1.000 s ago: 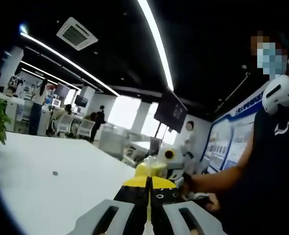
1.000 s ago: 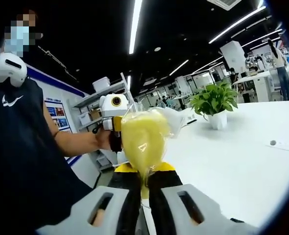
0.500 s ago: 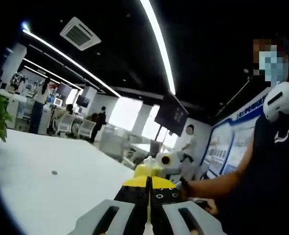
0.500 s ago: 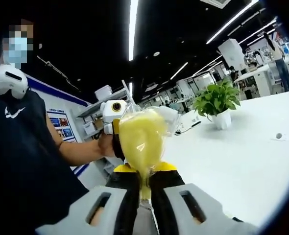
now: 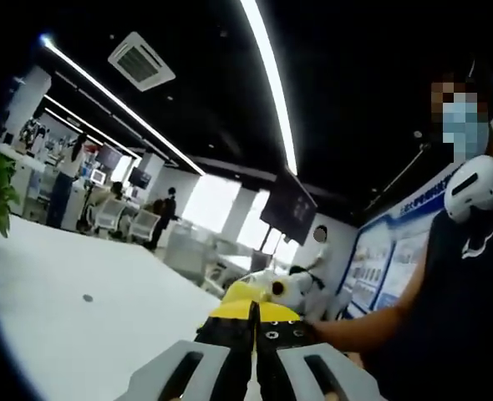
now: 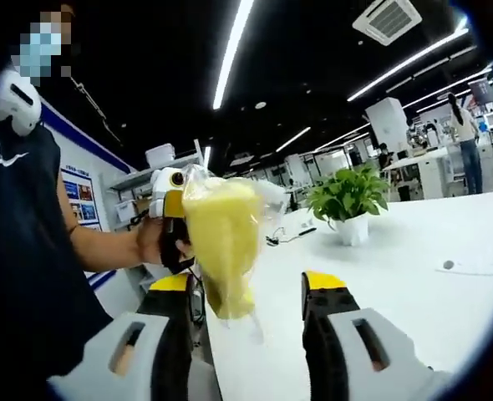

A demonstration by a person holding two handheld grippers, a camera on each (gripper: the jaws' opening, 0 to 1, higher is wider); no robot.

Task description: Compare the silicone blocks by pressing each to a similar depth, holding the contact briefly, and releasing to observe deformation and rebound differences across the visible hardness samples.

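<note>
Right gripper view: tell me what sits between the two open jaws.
The yellow silicone block in its clear bag hangs there, nearer the right gripper's left jaw.

One yellow silicone block in clear wrap point(image 6: 222, 246); two grippers point(image 5: 254, 313) point(image 6: 255, 288); one potted plant point(image 6: 347, 200); one white table point(image 6: 414, 251).

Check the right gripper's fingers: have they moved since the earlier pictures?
Yes. The right gripper has opened; its fingers now stand apart on either side of the yellow bagged block.
</note>
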